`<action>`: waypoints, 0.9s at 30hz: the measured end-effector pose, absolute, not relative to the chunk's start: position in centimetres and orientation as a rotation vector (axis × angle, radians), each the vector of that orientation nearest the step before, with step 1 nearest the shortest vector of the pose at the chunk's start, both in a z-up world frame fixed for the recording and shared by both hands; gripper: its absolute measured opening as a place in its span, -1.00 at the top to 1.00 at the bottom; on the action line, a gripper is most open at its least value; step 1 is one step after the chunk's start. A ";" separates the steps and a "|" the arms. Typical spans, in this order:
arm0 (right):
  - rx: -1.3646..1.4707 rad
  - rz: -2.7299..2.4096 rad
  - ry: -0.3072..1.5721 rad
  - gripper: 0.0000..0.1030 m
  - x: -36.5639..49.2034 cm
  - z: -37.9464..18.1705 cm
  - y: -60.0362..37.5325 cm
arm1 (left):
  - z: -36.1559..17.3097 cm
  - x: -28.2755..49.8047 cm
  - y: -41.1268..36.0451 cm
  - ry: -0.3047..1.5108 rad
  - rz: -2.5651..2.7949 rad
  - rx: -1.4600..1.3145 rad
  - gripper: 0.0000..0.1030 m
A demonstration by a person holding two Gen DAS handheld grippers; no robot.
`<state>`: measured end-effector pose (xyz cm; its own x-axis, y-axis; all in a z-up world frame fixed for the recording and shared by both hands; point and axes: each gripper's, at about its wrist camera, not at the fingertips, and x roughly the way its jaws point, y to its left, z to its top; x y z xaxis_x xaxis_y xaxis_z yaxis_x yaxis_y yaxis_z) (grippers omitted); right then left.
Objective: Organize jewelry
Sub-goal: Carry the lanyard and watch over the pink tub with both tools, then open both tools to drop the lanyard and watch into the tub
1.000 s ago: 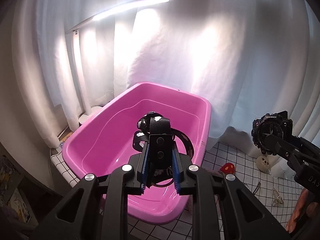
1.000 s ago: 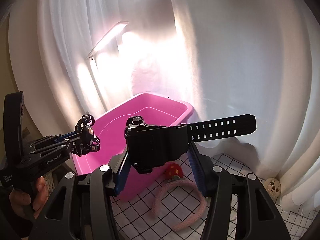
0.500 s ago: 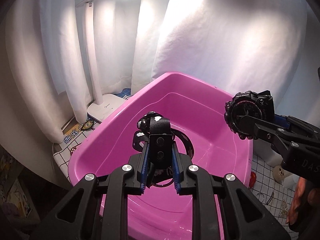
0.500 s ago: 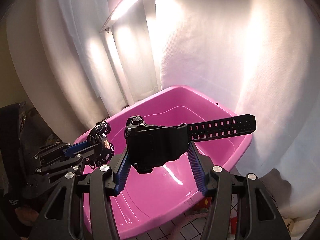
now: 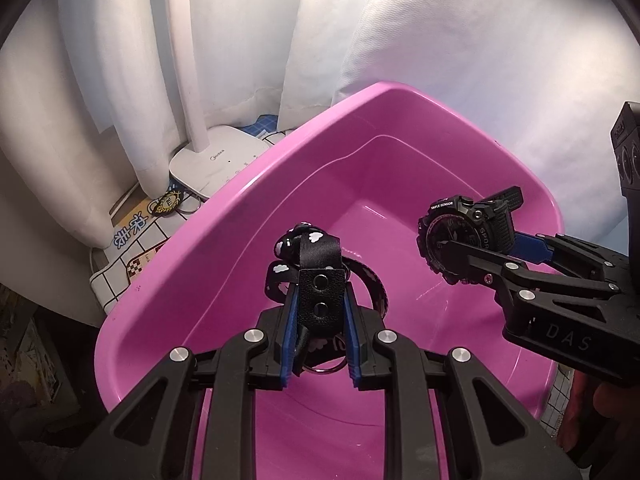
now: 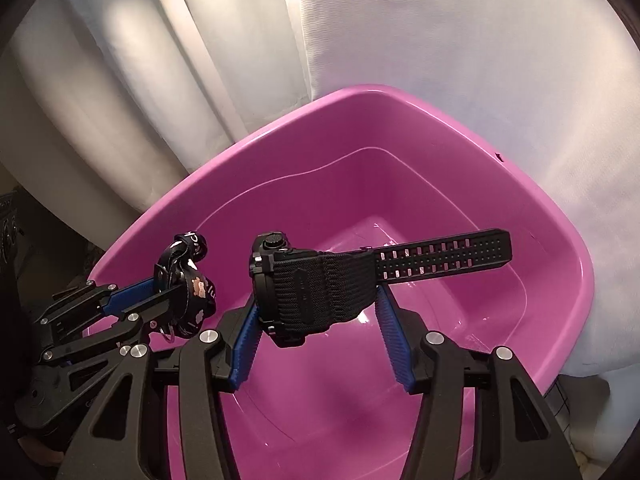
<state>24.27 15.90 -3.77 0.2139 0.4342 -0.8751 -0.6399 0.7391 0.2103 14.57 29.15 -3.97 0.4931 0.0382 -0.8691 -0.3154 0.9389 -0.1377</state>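
Two loads over the pink plastic tub (image 5: pixel 224 236): stiff, chunky black sports watch (image 6: pixel 308 288) pinched at its case by right gripper (image 6: pixel 316 320), limp cloud-print black strap (image 5: pixel 316 264) clamped at its leather tab in left gripper (image 5: pixel 320 312).

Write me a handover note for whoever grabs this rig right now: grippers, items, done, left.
Left gripper: shut on the black cloud-print lanyard, pinched at its leather tab, held over the pink tub.
Right gripper: shut on the black sports watch, fingers across the case, strap sticking out to the right, also over the tub.
Tub: nothing visible inside; both items hang in the air above it.
Done: both pieces picked up and brought over the tub.
Left: lower and release each into the tub. Other table items are out of view here, so check for them afterwards.
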 end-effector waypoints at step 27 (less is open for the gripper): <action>-0.292 0.582 1.518 -0.06 28.5 -9.7 18.6 | -10.0 18.6 29.5 1.427 0.199 -0.386 0.48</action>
